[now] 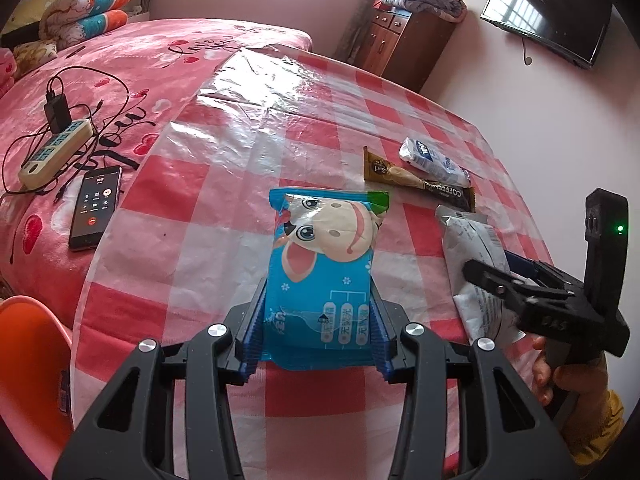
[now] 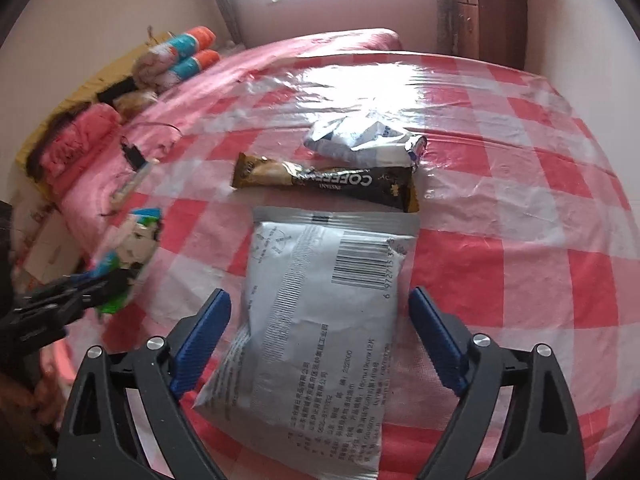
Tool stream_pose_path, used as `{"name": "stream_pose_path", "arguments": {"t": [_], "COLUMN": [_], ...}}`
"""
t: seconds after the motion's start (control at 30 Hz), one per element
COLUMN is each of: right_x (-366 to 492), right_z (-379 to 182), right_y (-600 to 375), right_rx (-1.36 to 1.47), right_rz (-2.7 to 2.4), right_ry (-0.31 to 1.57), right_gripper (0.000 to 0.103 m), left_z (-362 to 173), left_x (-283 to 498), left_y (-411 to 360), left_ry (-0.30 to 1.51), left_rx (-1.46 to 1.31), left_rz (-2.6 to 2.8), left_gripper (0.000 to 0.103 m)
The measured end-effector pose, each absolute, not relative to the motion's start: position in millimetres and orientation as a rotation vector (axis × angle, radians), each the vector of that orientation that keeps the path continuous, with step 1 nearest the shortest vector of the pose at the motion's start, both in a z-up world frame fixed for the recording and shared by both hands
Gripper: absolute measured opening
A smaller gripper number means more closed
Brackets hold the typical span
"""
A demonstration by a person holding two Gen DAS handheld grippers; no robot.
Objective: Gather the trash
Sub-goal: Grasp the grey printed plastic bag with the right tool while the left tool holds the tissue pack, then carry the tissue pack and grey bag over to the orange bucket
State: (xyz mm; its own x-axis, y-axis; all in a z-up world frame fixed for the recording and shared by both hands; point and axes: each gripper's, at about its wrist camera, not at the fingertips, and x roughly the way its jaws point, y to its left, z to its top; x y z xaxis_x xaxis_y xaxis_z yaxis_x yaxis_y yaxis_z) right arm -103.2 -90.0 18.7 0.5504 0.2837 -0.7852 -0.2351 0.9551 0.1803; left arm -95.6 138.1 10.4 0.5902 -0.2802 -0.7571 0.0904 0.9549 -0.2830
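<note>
Bed (image 1: 132,64) with pink blanket behind, worktop (image 1: 320,92) in red-white check under clear plastic up front; phone (image 1: 96,207) and power strip (image 1: 56,152) sit on the bed, not my concern. Step in hand, as I read it: mid-collection, one piece secured, second lined up. My left gripper (image 1: 318,332) has its jaws clamped on the blue wipes pack (image 1: 324,264), cartoon face print, soft and puffy, pads pressing both sides near its bottom end. My right gripper (image 2: 318,336) has jaws spread wide, straddling the silver pouch (image 2: 320,320) without pressing it; the pouch lies flat on the worktop, barcode side up, crinkled foil, likely slippery. Next move, my call: push the right jaws down around the pouch's near end and close, watching that the foil doesn't skate out or the plastic cover bunch into the grip. Beyond it, left to collect: the coffee stick sachet (image 2: 324,182) just past the pouch, brown-black, long and thin; the crumpled white wrapper (image 2: 360,142) touching its far side. No bin in view, so drop-off location unknown.
</note>
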Motion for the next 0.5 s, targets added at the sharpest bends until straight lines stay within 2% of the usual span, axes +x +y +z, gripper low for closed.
{"name": "stream_pose_path", "arguments": {"t": [0.13,0.17,0.2,0.23,0.5], "right_x": [-102.5,-102.9,-103.5,-103.8,-107.6], "right_z": [15.0,13.9,13.2,12.9,14.3], "right_y": [-71.2,-68.2,-67.1,-66.6,-76.1], "right_rx": [-0.037,-0.061,-0.081,-0.097,-0.050], "right_rz": [0.273,0.259,0.246,0.241,0.278], "right_ry": [0.940,0.933,0.925,0.919,0.904], "right_gripper": [0.093,0.091,0.084,0.081,0.076], "left_z": [9.6,9.3,9.2,9.2,9.6], "left_x": [-96.5,-97.0,-97.6,-98.5,-102.7], "left_y": [138.4,138.7,139.0,139.1,144.6], "left_ry": [0.917,0.918,0.917,0.915,0.908], "left_rx": [-0.224,-0.224,-0.223,-0.223,-0.237], "left_rz": [-0.220,-0.222,-0.225,-0.227,-0.234], "left_gripper": [0.046,0.046,0.046,0.046,0.046]}}
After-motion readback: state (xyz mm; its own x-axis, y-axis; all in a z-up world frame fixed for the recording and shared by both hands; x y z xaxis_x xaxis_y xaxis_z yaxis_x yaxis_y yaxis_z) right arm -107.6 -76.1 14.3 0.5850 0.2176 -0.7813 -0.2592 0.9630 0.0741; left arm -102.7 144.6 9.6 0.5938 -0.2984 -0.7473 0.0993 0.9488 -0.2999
